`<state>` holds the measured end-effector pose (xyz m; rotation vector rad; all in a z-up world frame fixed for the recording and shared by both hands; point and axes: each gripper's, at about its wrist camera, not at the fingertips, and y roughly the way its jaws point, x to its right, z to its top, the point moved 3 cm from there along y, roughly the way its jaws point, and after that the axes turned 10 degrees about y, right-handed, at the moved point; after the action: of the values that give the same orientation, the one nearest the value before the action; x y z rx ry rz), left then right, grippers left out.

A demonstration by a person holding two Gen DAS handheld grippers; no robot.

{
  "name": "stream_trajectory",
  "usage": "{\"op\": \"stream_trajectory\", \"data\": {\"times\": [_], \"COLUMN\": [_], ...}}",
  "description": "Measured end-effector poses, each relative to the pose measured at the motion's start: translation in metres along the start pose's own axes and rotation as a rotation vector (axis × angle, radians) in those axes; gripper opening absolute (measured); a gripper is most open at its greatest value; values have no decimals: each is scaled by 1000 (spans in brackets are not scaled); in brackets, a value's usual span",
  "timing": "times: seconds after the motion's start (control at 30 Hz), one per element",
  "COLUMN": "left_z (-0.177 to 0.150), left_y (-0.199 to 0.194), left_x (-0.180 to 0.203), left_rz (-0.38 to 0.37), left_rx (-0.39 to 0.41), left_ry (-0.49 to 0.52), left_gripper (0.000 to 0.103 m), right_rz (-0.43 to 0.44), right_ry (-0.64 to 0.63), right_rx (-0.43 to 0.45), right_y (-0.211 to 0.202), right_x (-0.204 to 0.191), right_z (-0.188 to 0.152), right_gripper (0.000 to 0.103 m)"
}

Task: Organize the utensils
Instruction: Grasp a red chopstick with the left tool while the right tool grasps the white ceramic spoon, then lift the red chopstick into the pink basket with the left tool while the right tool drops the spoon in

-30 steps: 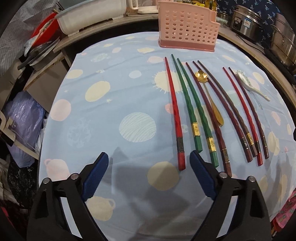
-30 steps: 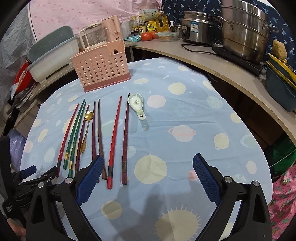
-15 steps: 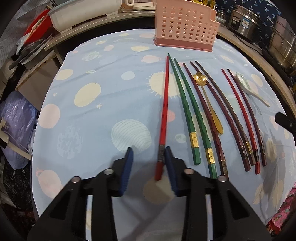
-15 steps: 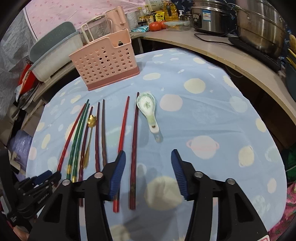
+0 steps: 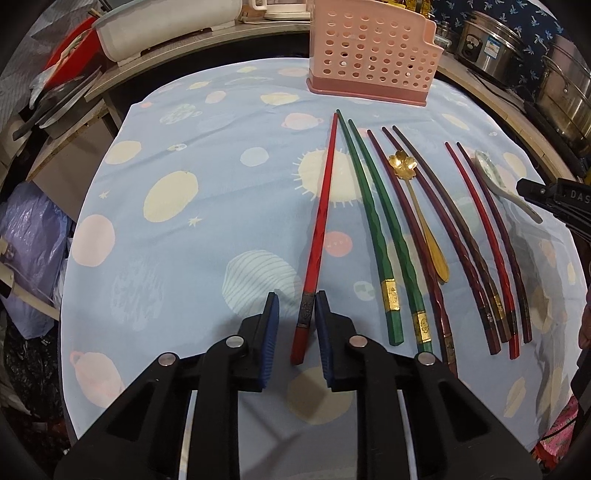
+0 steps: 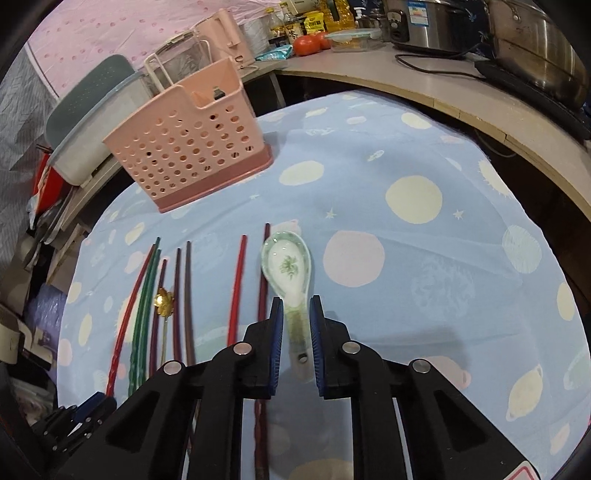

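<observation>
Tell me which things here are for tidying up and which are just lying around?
For the job:
- red chopstick, between the left tongs
- china spoon, between the right tongs
- green chopsticks
- gold spoon
- pink basket

Just lying about:
- steel pots
- tomatoes
- white tub
</observation>
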<state>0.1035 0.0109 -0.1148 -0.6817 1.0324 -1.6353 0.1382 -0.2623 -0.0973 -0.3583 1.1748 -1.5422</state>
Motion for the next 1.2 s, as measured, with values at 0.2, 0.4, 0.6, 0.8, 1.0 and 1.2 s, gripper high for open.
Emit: {"op": "stream_trajectory", "data": {"times": [0.2, 0.4, 0.6, 0.8, 1.0, 1.2], "left_z": [2, 3, 2, -4, -9, -13], "left_y": [1, 2, 0, -8, -30, -50], "left_x": [0, 1, -1, -6, -6, -9], "left_rz": [1, 10, -12, -78, -72, -72], "left_rx": [1, 10, 13, 8, 50, 84], "left_ry": [1, 9, -4, -41, -36, -39], "left_gripper": [20, 20, 18, 7, 7, 7], "right_rz": [-2, 4, 2, 13, 31, 45], "right_ry": [5, 3, -14, -8, -7, -10], "right_rx": [-42, -45, -39, -16, 43, 83], "right_y": [13, 18, 13, -9, -45, -71], "right_x": [6, 9, 8, 10, 11, 12], "right_z": [-9, -17, -25, -34, -37, -44], "right_gripper": [14, 14, 9, 7, 7, 7]}}
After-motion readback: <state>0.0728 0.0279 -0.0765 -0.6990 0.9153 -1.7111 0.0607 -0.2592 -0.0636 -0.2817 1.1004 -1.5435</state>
